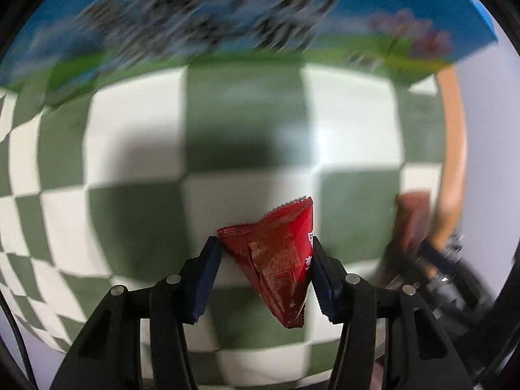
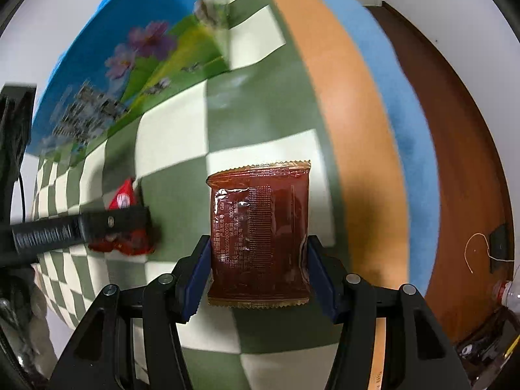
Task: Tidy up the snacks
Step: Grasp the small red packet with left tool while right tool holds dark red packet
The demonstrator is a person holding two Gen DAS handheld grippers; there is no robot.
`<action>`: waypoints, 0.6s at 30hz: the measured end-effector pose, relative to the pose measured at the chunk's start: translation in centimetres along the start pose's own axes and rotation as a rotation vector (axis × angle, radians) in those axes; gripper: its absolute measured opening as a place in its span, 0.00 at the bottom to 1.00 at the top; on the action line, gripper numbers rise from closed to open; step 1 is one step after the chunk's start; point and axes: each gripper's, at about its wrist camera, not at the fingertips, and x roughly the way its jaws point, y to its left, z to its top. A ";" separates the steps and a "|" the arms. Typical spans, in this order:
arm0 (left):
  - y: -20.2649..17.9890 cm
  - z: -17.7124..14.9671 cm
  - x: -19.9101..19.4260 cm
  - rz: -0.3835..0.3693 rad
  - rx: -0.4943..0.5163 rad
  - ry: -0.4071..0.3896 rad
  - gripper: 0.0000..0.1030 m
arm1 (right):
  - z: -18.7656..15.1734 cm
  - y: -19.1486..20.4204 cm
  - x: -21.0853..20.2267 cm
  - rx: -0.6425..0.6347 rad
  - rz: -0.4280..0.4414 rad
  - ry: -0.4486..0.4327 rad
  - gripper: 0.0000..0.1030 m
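I grip a red packet (image 1: 276,260) between the left gripper (image 1: 265,273) pads; the right gripper (image 2: 258,268) clamps a brown packet (image 2: 258,237). Neither is placed yet; sorting remains.

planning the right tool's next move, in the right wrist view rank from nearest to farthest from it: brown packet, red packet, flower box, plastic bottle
1. brown packet, clamped in the right tool
2. red packet, on the checked cloth to the left, under the left tool
3. plastic bottle at the far right edge and flower box at the upper left: too close to call
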 end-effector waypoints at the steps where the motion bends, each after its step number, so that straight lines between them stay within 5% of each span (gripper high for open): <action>1: 0.7 -0.9 0.0 0.018 0.005 0.002 0.49 | -0.3 0.5 0.0 -0.010 0.006 0.007 0.58; 6: 3.0 -4.0 0.6 0.072 0.018 0.011 0.49 | -2.2 3.1 0.4 -0.052 0.039 0.047 0.58; 18: 1.8 -5.0 1.6 0.086 0.012 -0.013 0.49 | -1.9 4.4 2.5 -0.025 0.002 0.085 0.61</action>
